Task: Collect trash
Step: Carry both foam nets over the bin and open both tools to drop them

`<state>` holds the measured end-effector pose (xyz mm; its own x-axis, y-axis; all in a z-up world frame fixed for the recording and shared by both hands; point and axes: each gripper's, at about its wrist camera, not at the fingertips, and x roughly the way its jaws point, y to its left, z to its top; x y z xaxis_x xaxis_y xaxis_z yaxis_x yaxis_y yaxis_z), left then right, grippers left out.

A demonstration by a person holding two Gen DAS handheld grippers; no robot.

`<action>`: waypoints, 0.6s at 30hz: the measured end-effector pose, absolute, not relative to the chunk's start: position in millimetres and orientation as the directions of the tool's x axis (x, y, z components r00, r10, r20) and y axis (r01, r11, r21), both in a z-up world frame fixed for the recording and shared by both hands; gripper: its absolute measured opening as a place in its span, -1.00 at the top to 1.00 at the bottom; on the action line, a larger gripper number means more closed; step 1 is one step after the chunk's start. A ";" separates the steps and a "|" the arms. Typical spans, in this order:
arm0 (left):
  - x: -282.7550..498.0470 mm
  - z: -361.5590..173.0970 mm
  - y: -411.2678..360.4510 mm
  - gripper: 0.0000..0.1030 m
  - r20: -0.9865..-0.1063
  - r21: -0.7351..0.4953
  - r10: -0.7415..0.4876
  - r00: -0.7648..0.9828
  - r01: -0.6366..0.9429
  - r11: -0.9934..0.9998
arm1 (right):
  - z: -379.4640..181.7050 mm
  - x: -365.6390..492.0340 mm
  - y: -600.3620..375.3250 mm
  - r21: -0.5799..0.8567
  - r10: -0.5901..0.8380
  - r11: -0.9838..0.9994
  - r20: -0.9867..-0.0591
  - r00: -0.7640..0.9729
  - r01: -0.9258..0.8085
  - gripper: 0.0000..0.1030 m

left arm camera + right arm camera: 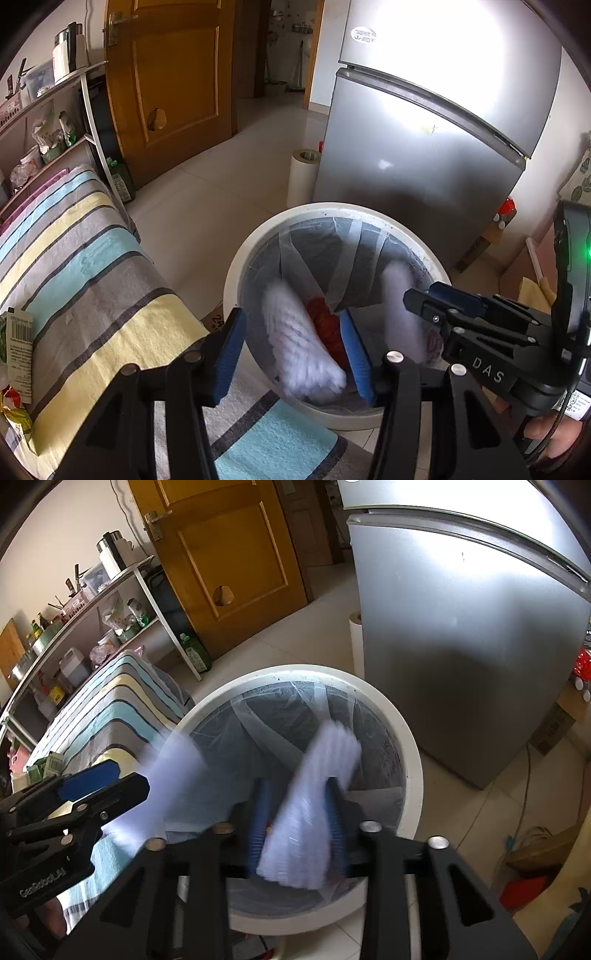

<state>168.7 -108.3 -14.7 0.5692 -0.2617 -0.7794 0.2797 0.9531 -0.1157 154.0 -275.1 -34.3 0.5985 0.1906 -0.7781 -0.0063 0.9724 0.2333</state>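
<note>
White tissue (pixel 314 805) blurred over bin (pixel 406 746) | right gripper (pixel 299 830) narrow, gripping it | left gripper (pixel 291 350) wide, empty | packets (pixel 18 343) left on bed (pixel 92 266)

Silver fridge (pixel 424 147), wooden door (pixel 173 81), striped cloth (pixel 85 266), cluttered shelves (pixel 92 605).

white tissue (pixel 303 343) | blurred, over bin | second tissue (pixel 317 805) | white lined bin (pixel 410 746) | upright, floor
</note>
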 end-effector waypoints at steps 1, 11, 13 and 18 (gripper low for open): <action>169.8 -15.1 -107.7 -0.07 -0.781 -0.117 -0.261 0.567 0.278 0.954 | -35.7 154.5 -277.0 0.237 0.194 0.971 -0.777 0.599 -0.007 0.26; 163.4 -9.6 -92.7 -0.24 -0.771 -0.128 -0.249 0.586 0.241 0.962 | -26.7 147.3 -273.9 0.235 0.183 0.972 -0.764 0.619 0.002 0.16; 159.4 -7.2 -87.9 -0.24 -0.767 -0.129 -0.244 0.593 0.230 0.965 | -22.2 144.4 -272.1 0.234 0.181 0.972 -0.756 0.629 0.001 0.14; 147.9 2.2 -73.4 -0.24 -0.750 -0.123 -0.231 0.620 0.214 0.969 | -11.2 137.4 -265.4 0.234 0.183 0.972 -0.739 0.648 -0.007 0.13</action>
